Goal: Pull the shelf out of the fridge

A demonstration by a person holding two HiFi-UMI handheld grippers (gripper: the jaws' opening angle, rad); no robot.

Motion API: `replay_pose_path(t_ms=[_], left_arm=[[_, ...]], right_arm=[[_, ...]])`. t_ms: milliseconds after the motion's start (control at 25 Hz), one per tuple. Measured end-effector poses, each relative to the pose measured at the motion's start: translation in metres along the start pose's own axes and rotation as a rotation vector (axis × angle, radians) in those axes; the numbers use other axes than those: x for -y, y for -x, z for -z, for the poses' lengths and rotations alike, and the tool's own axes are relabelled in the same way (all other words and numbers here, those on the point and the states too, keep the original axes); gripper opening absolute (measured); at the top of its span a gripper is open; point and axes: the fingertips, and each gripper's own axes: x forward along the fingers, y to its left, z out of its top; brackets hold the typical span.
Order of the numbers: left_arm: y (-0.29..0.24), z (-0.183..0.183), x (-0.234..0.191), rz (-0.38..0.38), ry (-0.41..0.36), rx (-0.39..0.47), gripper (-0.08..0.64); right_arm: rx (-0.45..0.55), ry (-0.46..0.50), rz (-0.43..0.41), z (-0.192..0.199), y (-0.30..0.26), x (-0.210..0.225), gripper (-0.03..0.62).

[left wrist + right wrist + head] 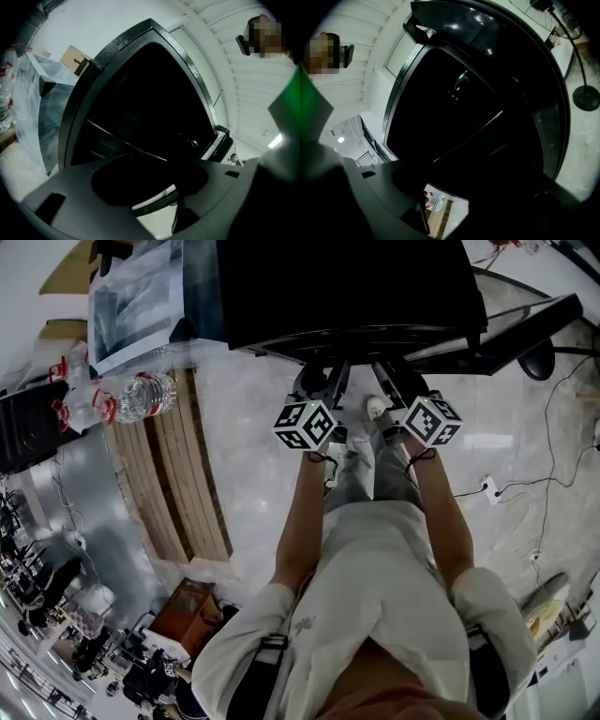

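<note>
We look down on a pale stone floor where one black fridge stands with its door swung open. One shelf still sits inside the dark cavity, seen as a thin bright edge. Our two tools point at the opening: the left gripper and the right gripper, each with jaws spread apart and gripping nothing we can make out. To the left lies one wooden pallet bearing wrapped water bottles, at least two.
</note>
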Motion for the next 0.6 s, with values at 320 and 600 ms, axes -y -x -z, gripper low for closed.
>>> replay_pose_path(t_ms=[320,600], left_arm=[[-0.012,0.000,-0.010,-0.012,0.056,0.024,0.241],[-0.020,-0.008,-0.016,-0.018,0.085,0.062,0.248]], right_arm=[[0.039,-0.102,-0.023,-0.007,-0.015,0.013,0.253],[0.071,-0.154,-0.025,-0.012,-0.023,0.021,0.262]])
